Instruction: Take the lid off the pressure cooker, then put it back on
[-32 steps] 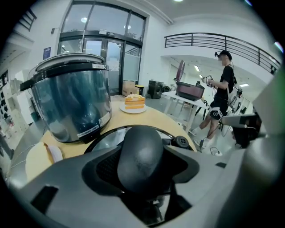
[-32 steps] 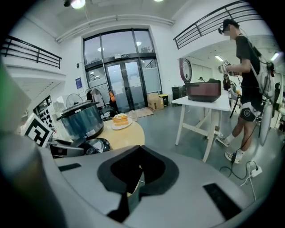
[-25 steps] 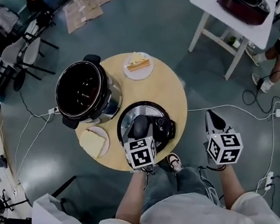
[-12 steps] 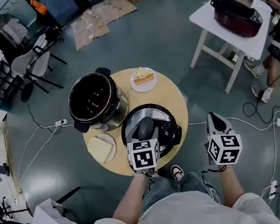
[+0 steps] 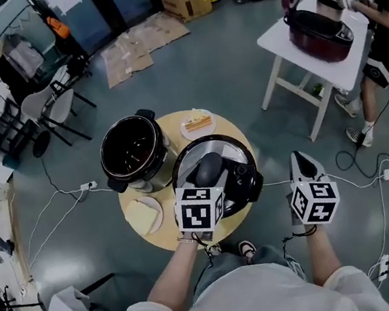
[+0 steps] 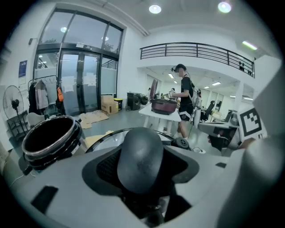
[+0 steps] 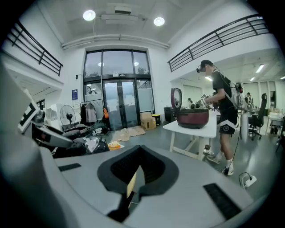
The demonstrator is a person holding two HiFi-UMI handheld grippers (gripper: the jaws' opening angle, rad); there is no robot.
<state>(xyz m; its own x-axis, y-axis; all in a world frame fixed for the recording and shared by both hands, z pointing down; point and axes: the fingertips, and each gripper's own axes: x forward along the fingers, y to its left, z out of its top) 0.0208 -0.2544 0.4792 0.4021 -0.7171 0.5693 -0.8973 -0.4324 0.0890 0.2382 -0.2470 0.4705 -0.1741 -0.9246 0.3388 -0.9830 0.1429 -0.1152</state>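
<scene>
The open pressure cooker pot [image 5: 135, 152] stands at the left of the round wooden table [image 5: 248, 142]; it also shows in the left gripper view [image 6: 49, 138]. Its round lid [image 5: 231, 154], steel with a black rim, hangs in the air to the pot's right, over the table. My left gripper [image 5: 209, 174] is shut on the lid's black handle knob [image 6: 141, 160], which fills the space between the jaws. My right gripper [image 5: 301, 164] hangs off the table's right side, over the floor, shut with nothing in it [image 7: 133, 178].
A plate with a cake slice [image 5: 196, 122] lies at the table's far edge, and a plate with bread [image 5: 143, 215] at its near left. A white table [image 5: 311, 58] carrying a dark red cooker stands far right, with a person [image 5: 383, 1] beside it. Cables cross the floor.
The lid has risen off the table in my left gripper and now looks larger and higher. My right gripper has risen a little too. The pot has stayed in place.
</scene>
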